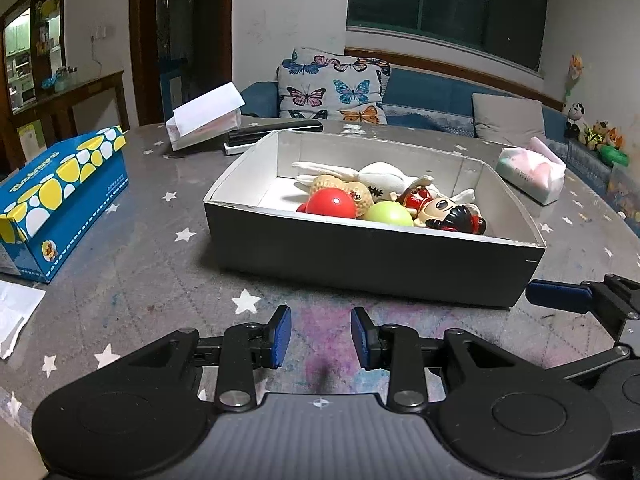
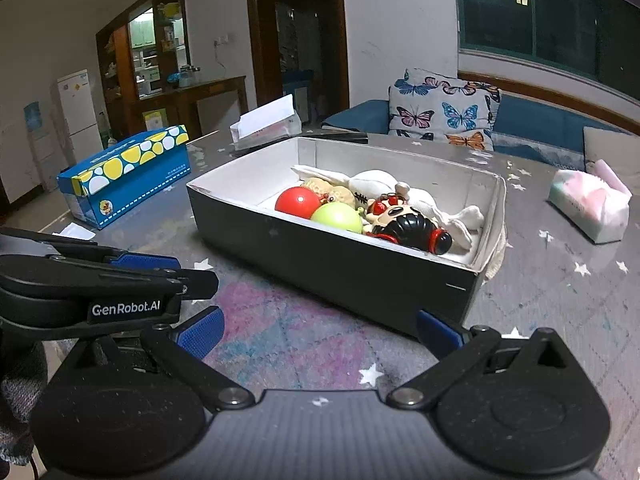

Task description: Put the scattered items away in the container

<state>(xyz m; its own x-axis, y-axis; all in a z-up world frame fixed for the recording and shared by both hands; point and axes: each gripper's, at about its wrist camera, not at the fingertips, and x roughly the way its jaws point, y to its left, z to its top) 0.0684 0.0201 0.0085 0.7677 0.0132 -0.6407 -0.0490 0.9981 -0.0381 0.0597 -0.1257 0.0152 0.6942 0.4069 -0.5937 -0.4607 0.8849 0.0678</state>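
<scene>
On the star-patterned table (image 1: 132,264), the grey box (image 1: 372,268) is placed, and a red ball (image 1: 331,203), a green ball (image 1: 387,213), a doll (image 1: 448,212) and a white plush (image 1: 380,178) are kept inside. Before it, the left gripper (image 1: 321,336) is held partly open, empty. The right gripper (image 2: 318,330) is spread wide, nothing is gripped. A blue tissue box (image 1: 60,196) is seen at left.

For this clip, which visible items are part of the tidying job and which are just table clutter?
Part of the job: grey box, holding the red ball, green ball, white plush, peanut toy and black-haired doll; left gripper and right gripper, both empty.

Lying about: blue tissue box, soft tissue pack, open white box, paper scrap.
</scene>
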